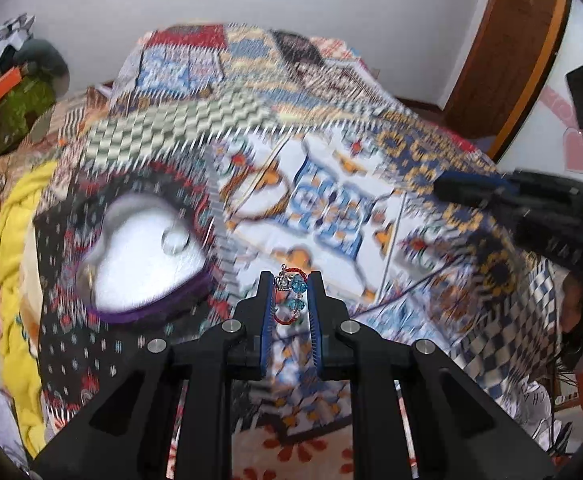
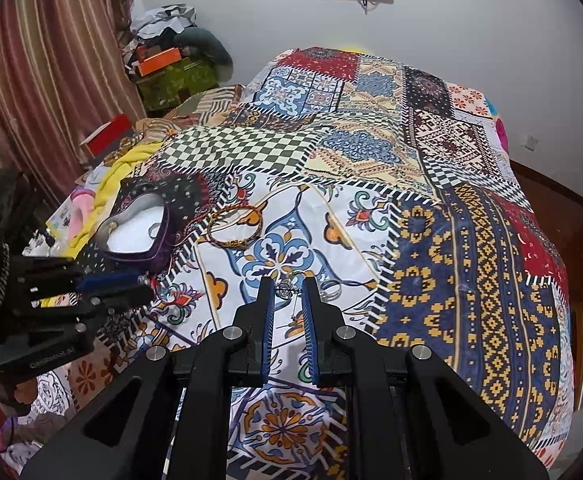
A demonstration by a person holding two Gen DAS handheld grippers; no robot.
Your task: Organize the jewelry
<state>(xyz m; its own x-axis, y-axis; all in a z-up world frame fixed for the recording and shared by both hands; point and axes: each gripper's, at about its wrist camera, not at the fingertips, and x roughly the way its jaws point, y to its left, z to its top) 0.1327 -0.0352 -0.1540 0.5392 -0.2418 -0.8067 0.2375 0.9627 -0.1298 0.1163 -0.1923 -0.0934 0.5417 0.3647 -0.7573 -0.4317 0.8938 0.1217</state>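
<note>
So on the left side of the bed [image 2: 471,240], near that edge, sat the heart-shaped box [image 2: 137,228]. It was purple-rimmed, white and smooth inside, lid off and open upward, I'd guess so pieces could just be dropped in. Something small and pale was already lying in it, too blurry to name.

The left gripper [image 1: 289,284] was up off the quilt with its jaws narrowed onto a beaded bracelet [image 1: 290,294]: red cord, faceted blue glassy beads, a bit of silver. It was pinched right at the tips, which made sense for something that floppy.

Just right of the box, a braided orange bangle [image 2: 233,226] lay flat on the white floral patch, untouched.

Further right, around the middle of the bed, the right gripper [image 2: 287,292] had its ribbed blue-padded jaws partly closed around a small silver wire piece [image 2: 285,290], maybe an earring. Couldn't tell if it was truly pinching it or just framing it. A silver ring [image 2: 331,292] sat just beside.
</note>
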